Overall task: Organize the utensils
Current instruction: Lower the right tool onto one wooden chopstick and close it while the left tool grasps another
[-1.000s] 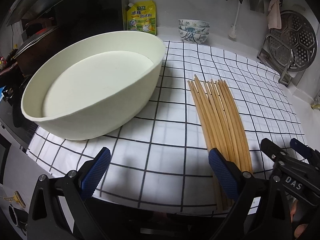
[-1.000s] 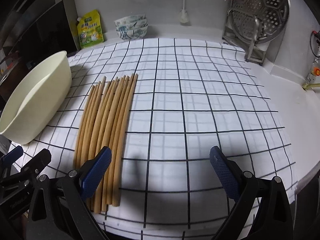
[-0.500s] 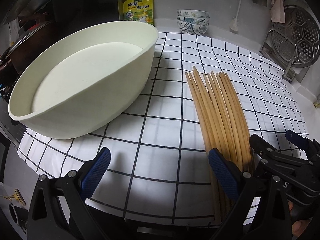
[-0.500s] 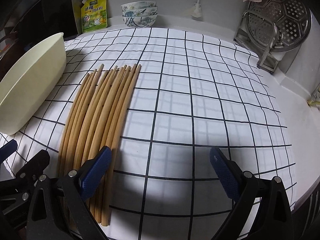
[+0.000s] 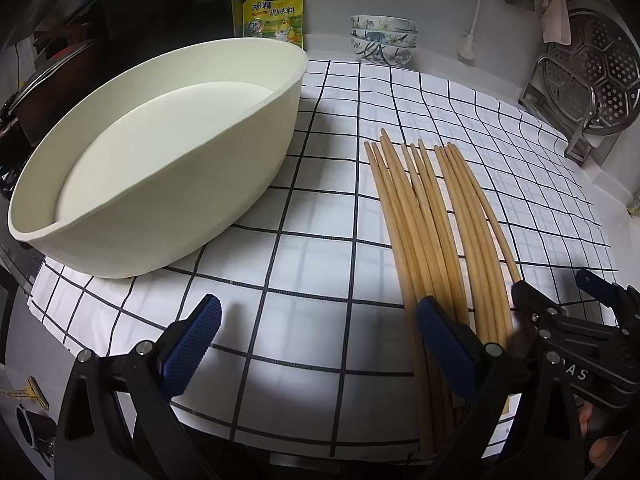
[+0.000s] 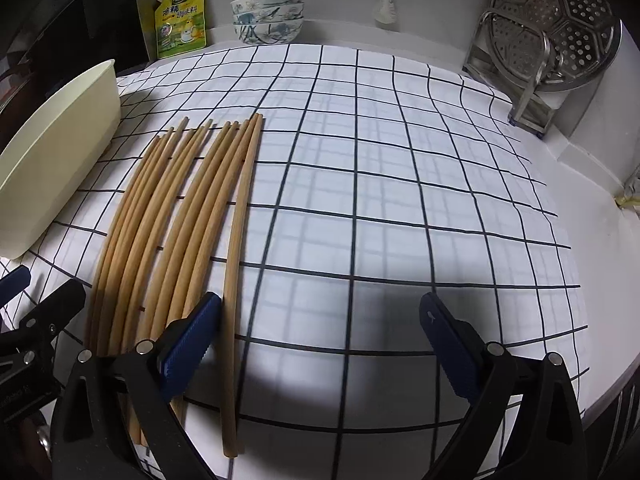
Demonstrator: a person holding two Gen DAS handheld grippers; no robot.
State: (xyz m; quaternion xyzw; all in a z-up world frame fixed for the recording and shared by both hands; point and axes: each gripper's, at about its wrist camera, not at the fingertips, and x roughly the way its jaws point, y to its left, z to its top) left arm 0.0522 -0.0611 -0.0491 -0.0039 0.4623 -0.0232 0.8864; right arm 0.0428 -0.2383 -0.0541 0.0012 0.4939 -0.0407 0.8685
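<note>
Several wooden chopsticks point(image 5: 436, 232) lie side by side on the checked cloth point(image 5: 320, 264); they also show in the right wrist view point(image 6: 176, 224). A cream oval basin point(image 5: 168, 200) stands left of them, empty. My left gripper point(image 5: 316, 340) is open low over the cloth, its right finger point(image 5: 444, 344) against the near ends of the chopsticks. My right gripper point(image 6: 320, 340) is open, its left finger point(image 6: 188, 344) among the chopsticks' near ends, with the rightmost chopstick point(image 6: 240, 240) between the fingers.
A yellow seasoning pouch point(image 5: 274, 14) and stacked patterned bowls point(image 5: 384, 40) stand at the back wall. A steel steamer rack point(image 5: 592, 76) stands at the back right. The cloth's near edge lies just under both grippers. The basin's edge shows in the right wrist view point(image 6: 56, 160).
Both grippers have moved forward and lower toward the chopsticks' near ends. The rightmost chopstick now lies slightly apart from the bundle, inside the right gripper's opening.
</note>
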